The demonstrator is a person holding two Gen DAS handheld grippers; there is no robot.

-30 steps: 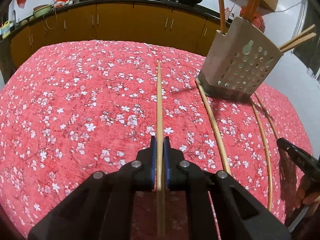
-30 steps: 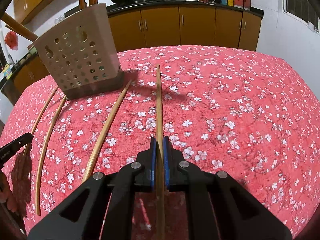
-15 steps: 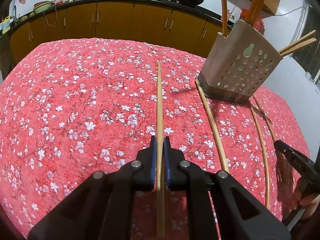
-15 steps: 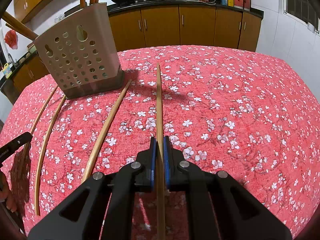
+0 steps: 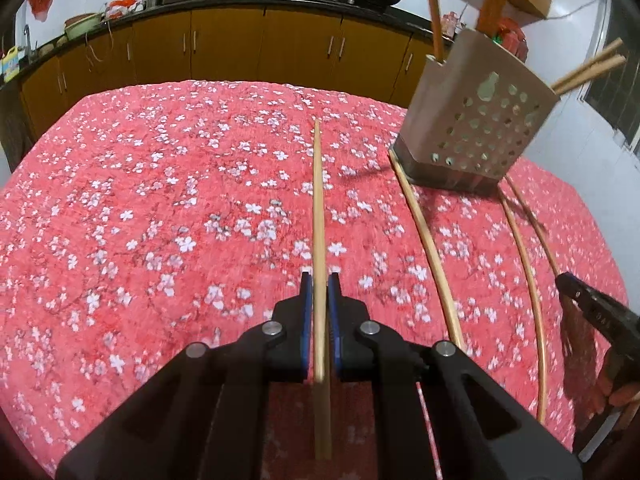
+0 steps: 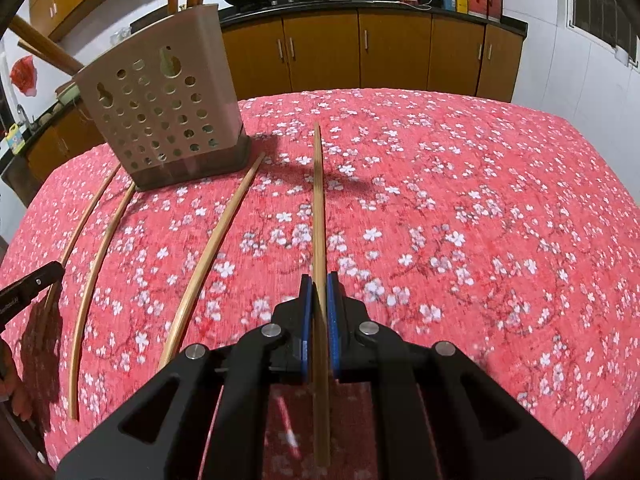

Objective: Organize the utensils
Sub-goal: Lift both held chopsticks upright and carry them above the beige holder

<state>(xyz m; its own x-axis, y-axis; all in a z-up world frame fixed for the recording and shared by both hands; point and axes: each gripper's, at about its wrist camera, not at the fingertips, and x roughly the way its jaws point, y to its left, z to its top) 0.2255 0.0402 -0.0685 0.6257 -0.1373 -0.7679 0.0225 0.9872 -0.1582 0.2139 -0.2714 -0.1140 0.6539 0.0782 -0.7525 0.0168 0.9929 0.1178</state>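
Jaws of left gripper (image 5: pixel 319 280) and right gripper (image 6: pixel 318 280): each clamped on one chopstick (image 5: pixel 318 200), lengthwise, ready for the perforated holder (image 6: pixel 160 112); three chopsticks lie loose on the worktop (image 6: pixel 440 200).

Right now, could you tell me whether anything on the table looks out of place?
Yes: three chopsticks lie loose on the red floral cloth beside the perforated holder, which already has utensils standing in it.
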